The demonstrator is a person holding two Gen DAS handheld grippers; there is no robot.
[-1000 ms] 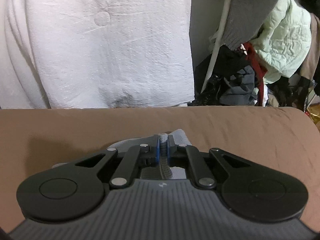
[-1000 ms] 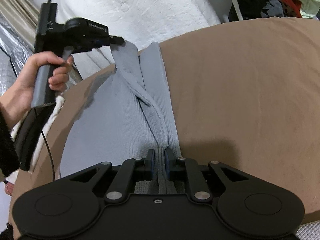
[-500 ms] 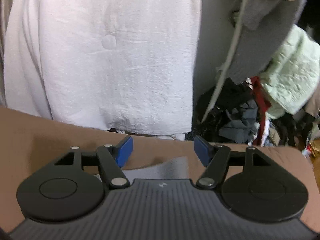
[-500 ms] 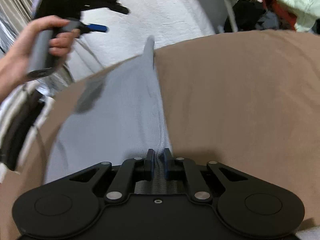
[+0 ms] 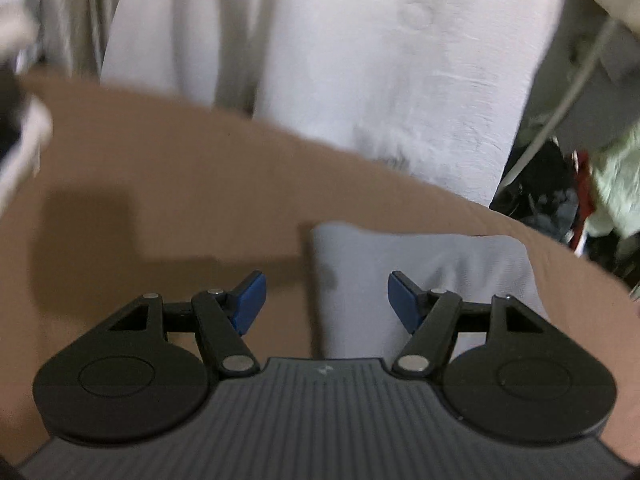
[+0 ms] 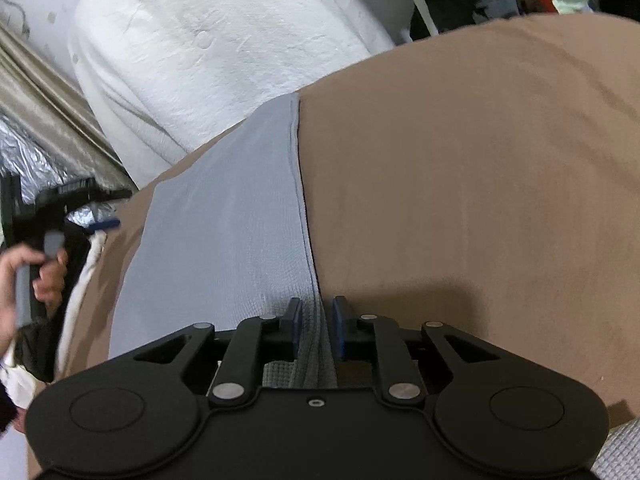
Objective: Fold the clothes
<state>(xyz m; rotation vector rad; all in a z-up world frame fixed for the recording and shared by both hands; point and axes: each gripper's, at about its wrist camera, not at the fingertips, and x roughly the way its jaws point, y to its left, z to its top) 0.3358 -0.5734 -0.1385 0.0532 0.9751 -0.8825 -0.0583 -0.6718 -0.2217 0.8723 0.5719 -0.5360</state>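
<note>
A grey knit garment (image 6: 224, 232) lies flat and folded lengthwise on the brown bed cover (image 6: 480, 160). My right gripper (image 6: 317, 320) is shut on the near end of its folded edge, which bunches between the blue pads. In the left wrist view my left gripper (image 5: 326, 302) stands open with nothing between its pads, just above the garment's far end (image 5: 424, 264). The right wrist view shows the left gripper (image 6: 60, 204) off to the left of the garment, held by a hand (image 6: 36, 276).
White bedding (image 6: 208, 48) is bunched beyond the far edge of the bed. A pile of dark, red and pale green clothes (image 5: 560, 196) sits at the back right. A shiny curtain (image 6: 36, 112) hangs at the left. Bare brown cover lies to the garment's right.
My left gripper opened, let go of the garment's far end and drew back to the left. The lifted strip dropped, and the garment now lies flat. The right gripper kept its hold.
</note>
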